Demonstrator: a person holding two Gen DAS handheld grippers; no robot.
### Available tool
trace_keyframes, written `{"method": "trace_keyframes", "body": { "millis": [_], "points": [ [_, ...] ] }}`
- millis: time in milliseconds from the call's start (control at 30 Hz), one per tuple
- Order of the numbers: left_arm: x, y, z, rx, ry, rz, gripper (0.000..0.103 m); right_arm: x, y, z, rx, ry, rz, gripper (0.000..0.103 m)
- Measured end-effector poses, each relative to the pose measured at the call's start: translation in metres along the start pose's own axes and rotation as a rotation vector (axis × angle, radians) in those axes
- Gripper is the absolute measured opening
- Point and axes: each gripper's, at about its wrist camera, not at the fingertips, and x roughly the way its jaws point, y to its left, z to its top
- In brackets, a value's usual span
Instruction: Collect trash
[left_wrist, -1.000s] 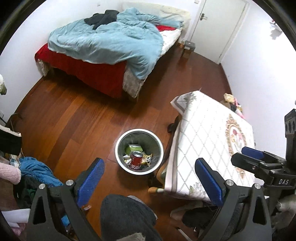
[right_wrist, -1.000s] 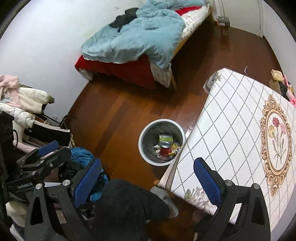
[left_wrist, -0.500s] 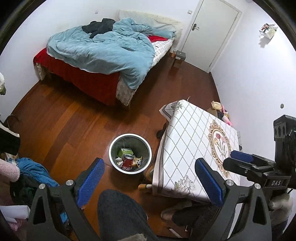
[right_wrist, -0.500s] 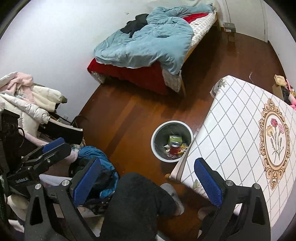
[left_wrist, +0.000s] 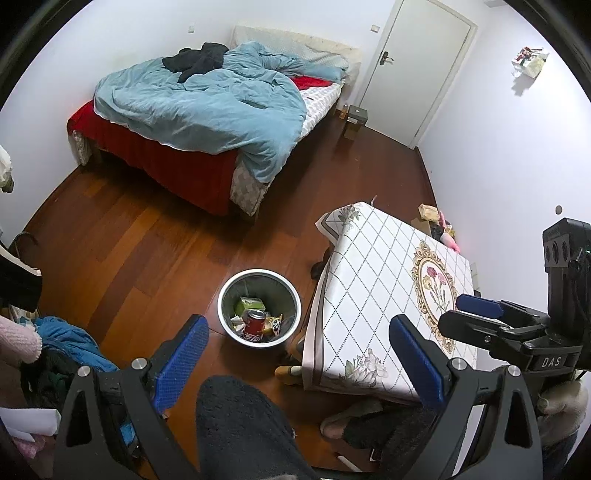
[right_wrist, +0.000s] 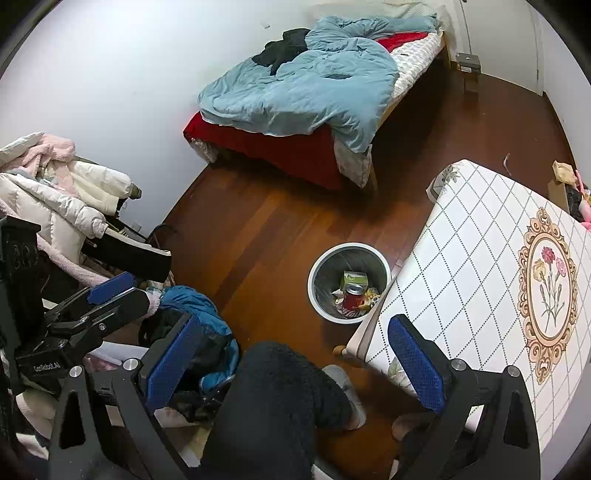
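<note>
Left hand-held gripper (left_wrist: 299, 354): held high above the floor, blue-padded fingers (left_wrist: 181, 354) spread wide with nothing between them. Right hand-held gripper (right_wrist: 291, 363): likewise raised, fingers (right_wrist: 415, 363) spread and empty; in the left view it shows at the right edge (left_wrist: 480, 314), over the desk.

Below and between the two grippers: the person's dark-trousered leg (right_wrist: 273, 406) and a slippered foot (right_wrist: 345, 391) on the wooden floor (right_wrist: 258, 229).

Trash bin (left_wrist: 259, 307): a round metal bin standing upright on the floor, just beside the desk's near-left corner. Inside it lie the collected trash items: a red soda can (left_wrist: 255, 325), a green carton (left_wrist: 250, 305) and some crumpled wrappers (left_wrist: 273, 323). The same bin (right_wrist: 349, 282) and can (right_wrist: 352, 299) appear in the right view.

Desk (left_wrist: 373, 280): covered by a white cloth with a diamond grid and a floral medallion.

Farther out: a bed (left_wrist: 207, 122) with a rumpled light-blue duvet (left_wrist: 207, 107) over a red sheet, against the far wall; a white door (left_wrist: 417, 59) beyond it. A heap of coats and clothing (right_wrist: 55, 195) sits at the left, with a blue garment (right_wrist: 195, 306) on the floor near it.
</note>
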Motion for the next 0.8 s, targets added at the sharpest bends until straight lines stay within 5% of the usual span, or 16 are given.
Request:
{"method": "trace_keyframes", "body": {
  "millis": [800],
  "points": [
    [-0.005,-0.011,-0.001,0.015,0.002,-0.019,0.103,-0.007,0.000,-0.007,0.000,-0.007,0.005,0.103]
  ]
}}
